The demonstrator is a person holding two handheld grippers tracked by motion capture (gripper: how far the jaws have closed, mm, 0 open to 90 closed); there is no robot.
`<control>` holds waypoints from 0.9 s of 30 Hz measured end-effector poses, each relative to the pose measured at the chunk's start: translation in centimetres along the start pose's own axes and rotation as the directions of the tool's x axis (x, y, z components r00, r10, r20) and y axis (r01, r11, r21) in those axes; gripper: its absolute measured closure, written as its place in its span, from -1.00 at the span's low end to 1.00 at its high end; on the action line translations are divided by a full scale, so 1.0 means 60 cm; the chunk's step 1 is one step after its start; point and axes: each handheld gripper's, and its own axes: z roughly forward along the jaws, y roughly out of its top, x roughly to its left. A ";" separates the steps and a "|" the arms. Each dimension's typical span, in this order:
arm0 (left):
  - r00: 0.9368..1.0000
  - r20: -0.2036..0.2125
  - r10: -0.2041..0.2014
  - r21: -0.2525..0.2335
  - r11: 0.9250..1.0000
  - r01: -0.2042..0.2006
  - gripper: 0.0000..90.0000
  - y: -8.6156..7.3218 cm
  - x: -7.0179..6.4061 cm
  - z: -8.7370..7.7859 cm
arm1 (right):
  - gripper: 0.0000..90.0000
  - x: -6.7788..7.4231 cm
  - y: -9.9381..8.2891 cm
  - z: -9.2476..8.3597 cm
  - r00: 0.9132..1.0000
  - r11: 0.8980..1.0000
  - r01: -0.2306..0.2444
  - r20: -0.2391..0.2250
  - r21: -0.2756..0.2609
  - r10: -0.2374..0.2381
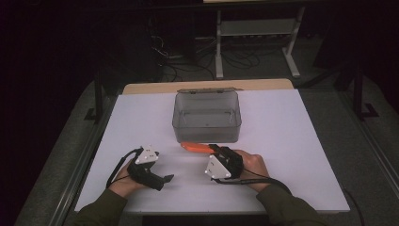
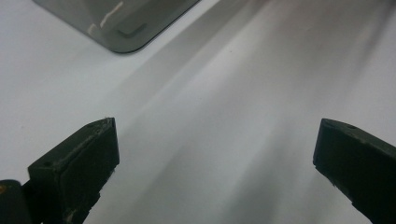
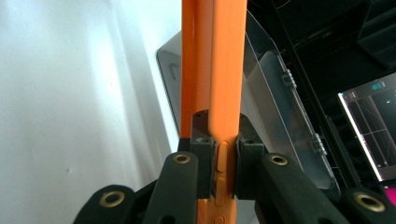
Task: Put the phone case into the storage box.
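The right gripper (image 1: 212, 149) is clamped tight on the orange tool (image 1: 196, 147), jaws pressed against both flat sides of the orange shaft (image 3: 215, 70) in the right gripper view, and the tool sticks out level ahead of the jaws, toward the person's left, just short of the clear plastic box (image 1: 207, 116), whose front wall sits right beyond the gripper (a narrow strip of white between tool and box, no contact I can make out). The box's lid stands open at the back edge. Over on the other side the left gripper (image 1: 168, 178) rests low on the white table (image 1: 291, 155), jaws spread wide with nothing between them, only bare tabletop ahead and one rounded corner of the box (image 2: 126, 32) further out. Plenty of open white surface around both grippers, left, right and between them. No readable writing or brand mark on the tool, box or grippers
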 end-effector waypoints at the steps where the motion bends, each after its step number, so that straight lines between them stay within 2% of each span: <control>1: 1.000 0.000 0.000 0.000 1.000 0.000 -1.00 0.000 0.000 0.000 | 0.79 -0.001 0.000 0.000 1.000 1.000 -0.007 -0.003 -0.001 0.007; 7: 1.000 0.000 0.000 -0.001 1.000 0.000 -1.00 0.000 0.001 0.000 | 0.79 -0.007 -0.002 0.001 0.997 0.997 -0.077 -0.030 -0.001 0.077; 14: 1.000 0.000 0.001 0.000 1.000 -0.001 -1.00 0.000 0.000 0.000 | 0.79 -0.017 -0.004 0.001 0.990 0.992 -0.130 -0.061 -0.001 0.130; 21: 1.000 0.003 -0.001 0.000 1.000 0.001 -1.00 0.000 0.001 0.000 | 0.79 -0.027 -0.009 0.003 0.975 0.980 -0.199 -0.095 0.012 0.199; 27: 1.000 0.005 -0.005 0.000 1.000 0.005 -1.00 0.000 0.001 0.000 | 0.79 -0.037 -0.013 0.004 0.957 0.964 -0.264 -0.123 0.022 0.264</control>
